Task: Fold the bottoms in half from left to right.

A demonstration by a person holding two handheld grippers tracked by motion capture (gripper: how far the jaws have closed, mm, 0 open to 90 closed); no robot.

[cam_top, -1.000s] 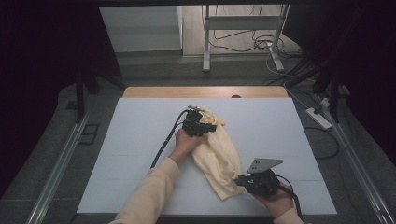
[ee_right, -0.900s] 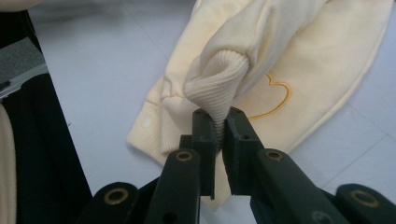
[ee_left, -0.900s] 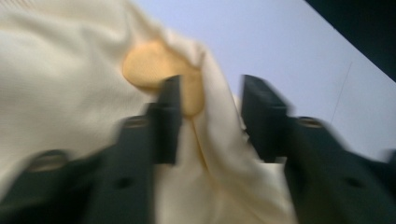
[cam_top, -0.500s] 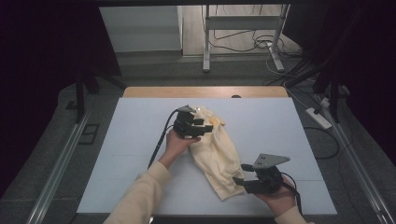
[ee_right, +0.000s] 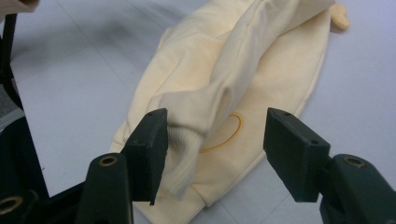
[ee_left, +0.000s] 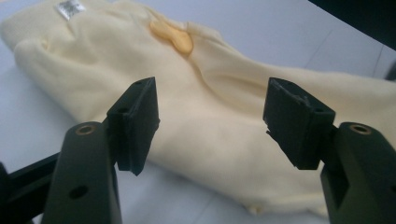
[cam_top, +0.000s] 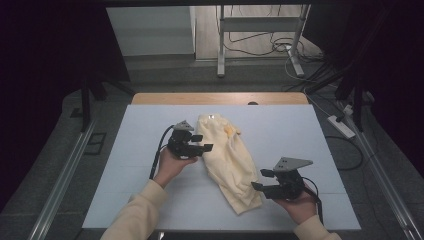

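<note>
A cream sweatshirt (cam_top: 230, 155) lies folded lengthwise on the white table (cam_top: 300, 135), its label end far and its hem near. My left gripper (cam_top: 204, 142) is just left of its upper part and points at it. Its jaws have just been opening and stand apart, with nothing pinched; in the left gripper view (ee_left: 210, 126) the cloth (ee_left: 93, 56) lies beyond them. My right gripper (cam_top: 257, 179) is at the hem's right side. Its jaws have also just been opening; in the right gripper view (ee_right: 215, 149) a sleeve cuff (ee_right: 187, 158) lies loose by one jaw.
A wooden strip (cam_top: 220, 98) borders the table's far edge. Behind it stands a metal frame (cam_top: 220, 45) among floor cables. A power strip (cam_top: 341, 126) lies on the floor at the right, and a rail (cam_top: 65, 175) runs along the left.
Both grippers have let go of the sweatshirt and opened. The left one has moved left, off the garment's upper end. The right one has stayed by the hem.
</note>
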